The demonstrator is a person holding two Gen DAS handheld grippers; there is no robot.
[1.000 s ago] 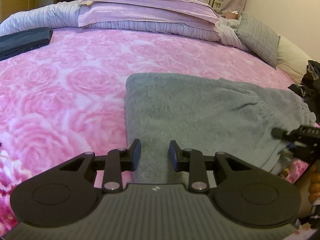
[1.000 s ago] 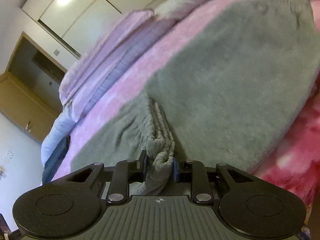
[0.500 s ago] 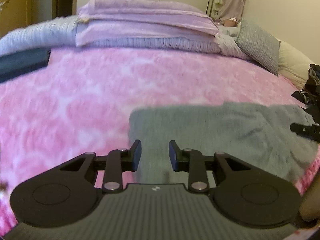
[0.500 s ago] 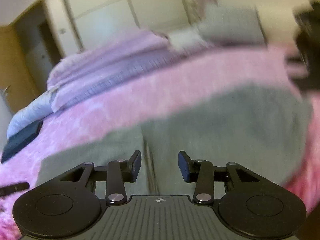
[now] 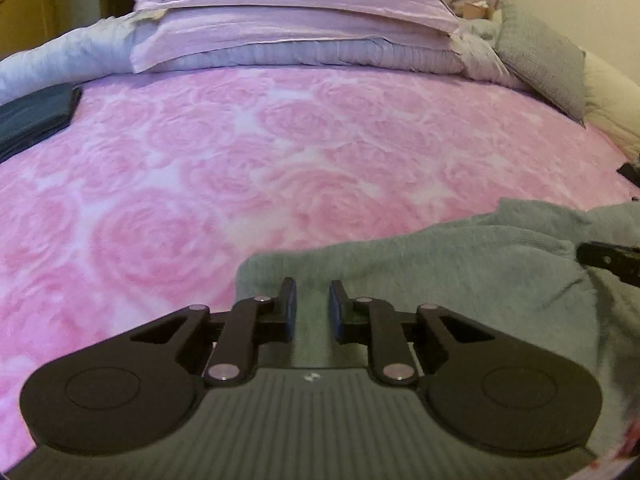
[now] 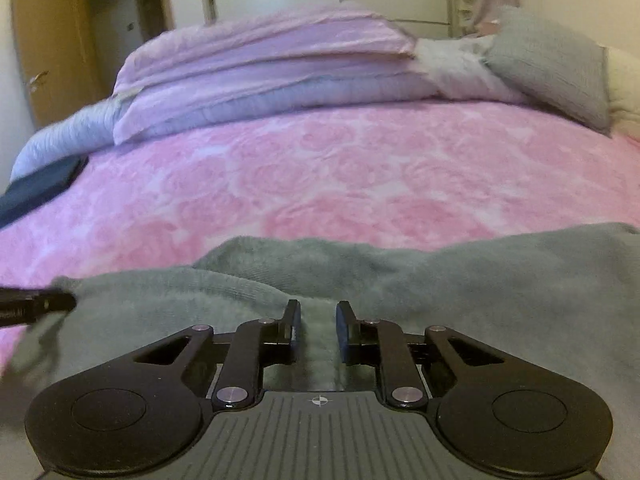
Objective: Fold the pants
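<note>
Two grippers work the near edge of the bed. Left gripper: jaws closing, grey fabric of the pants lying in the narrow gap between them, the pads not clearly pressing it. Right gripper: jaws closing too, a ridge of the same cloth between them. Those pants lie rumpled on the pink rose blanket. Farther off at the left lies a dark folded garment, then stacked lilac bedding and a grey pillow.
</note>
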